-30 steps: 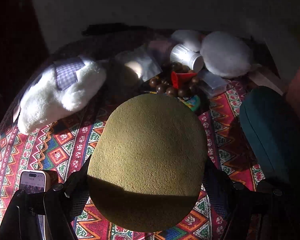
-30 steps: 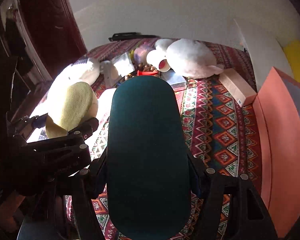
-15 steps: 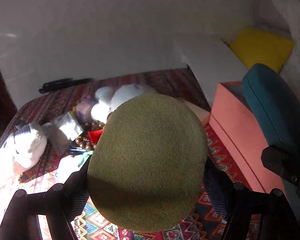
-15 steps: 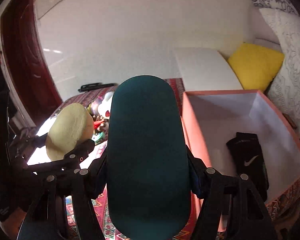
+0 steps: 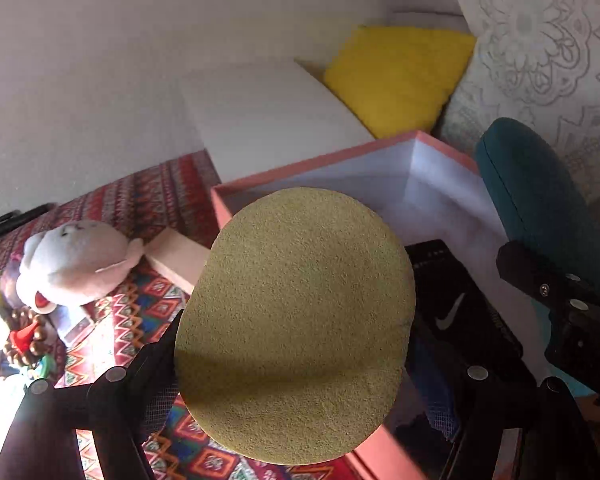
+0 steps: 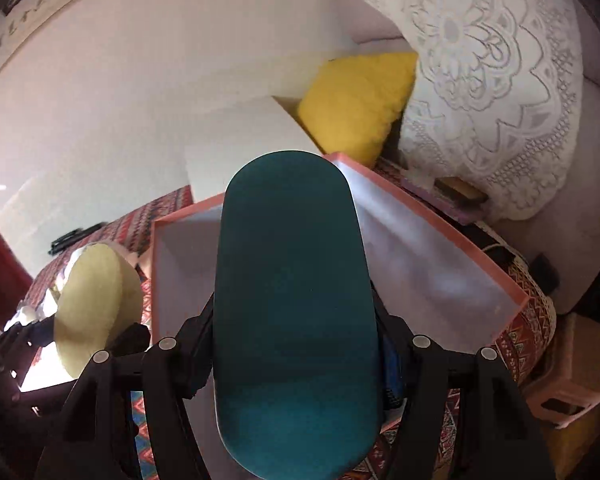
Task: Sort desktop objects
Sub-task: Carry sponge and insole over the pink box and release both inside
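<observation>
Both held above the pink box (image 5: 316, 162): left fingers (image 5: 294, 392) grip, seemingly, a yellow-green case (image 5: 296, 320); right fingers (image 6: 296, 364) grip a teal case (image 6: 292, 300).

A lived-in home: ahead of the grippers lie a yellow cushion (image 6: 352, 100), lace pillow (image 6: 496, 92), and patterned tablecloth (image 5: 156, 200).

Behind my table a yellow cushion (image 5: 396, 76) is leaning beside a white lace-patterned pillow (image 6: 496, 92), with a white slab (image 5: 268, 116) lying just left of the cushion. The patterned red tablecloth (image 5: 156, 196) is covering the tabletop, and a pink stool (image 6: 572, 380) is sitting low at my right.
</observation>
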`<control>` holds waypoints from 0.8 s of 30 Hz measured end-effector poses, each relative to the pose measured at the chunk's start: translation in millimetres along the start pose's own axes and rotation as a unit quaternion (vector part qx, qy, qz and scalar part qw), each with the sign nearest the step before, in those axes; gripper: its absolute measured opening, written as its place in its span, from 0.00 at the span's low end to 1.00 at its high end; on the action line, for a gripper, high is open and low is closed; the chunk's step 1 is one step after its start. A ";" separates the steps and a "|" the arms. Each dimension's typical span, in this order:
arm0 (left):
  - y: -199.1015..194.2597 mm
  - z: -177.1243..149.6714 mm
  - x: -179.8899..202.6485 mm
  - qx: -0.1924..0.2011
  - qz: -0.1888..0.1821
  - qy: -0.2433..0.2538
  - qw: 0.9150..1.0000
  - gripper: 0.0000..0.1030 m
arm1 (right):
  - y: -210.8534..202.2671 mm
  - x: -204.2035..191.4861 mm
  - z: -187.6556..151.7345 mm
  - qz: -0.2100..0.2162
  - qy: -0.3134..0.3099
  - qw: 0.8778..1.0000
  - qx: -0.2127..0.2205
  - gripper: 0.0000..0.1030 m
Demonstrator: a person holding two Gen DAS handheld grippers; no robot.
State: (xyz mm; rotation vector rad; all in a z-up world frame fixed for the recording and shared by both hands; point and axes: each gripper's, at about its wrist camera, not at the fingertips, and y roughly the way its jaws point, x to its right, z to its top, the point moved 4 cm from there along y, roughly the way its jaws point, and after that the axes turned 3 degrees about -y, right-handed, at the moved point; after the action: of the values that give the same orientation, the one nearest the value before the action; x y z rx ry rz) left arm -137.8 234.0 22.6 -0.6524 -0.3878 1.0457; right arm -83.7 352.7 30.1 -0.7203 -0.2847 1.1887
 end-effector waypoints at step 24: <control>-0.6 -6.8 -60.9 0.007 0.042 -0.044 0.998 0.94 | 21.9 -46.5 6.6 0.013 -0.017 0.999 0.030 0.81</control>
State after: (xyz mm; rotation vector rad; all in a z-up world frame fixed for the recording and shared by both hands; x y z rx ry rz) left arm -161.4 177.6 18.4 -0.6162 -0.4316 1.1585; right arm -120.8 316.6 28.5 -0.6545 -0.2671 1.2295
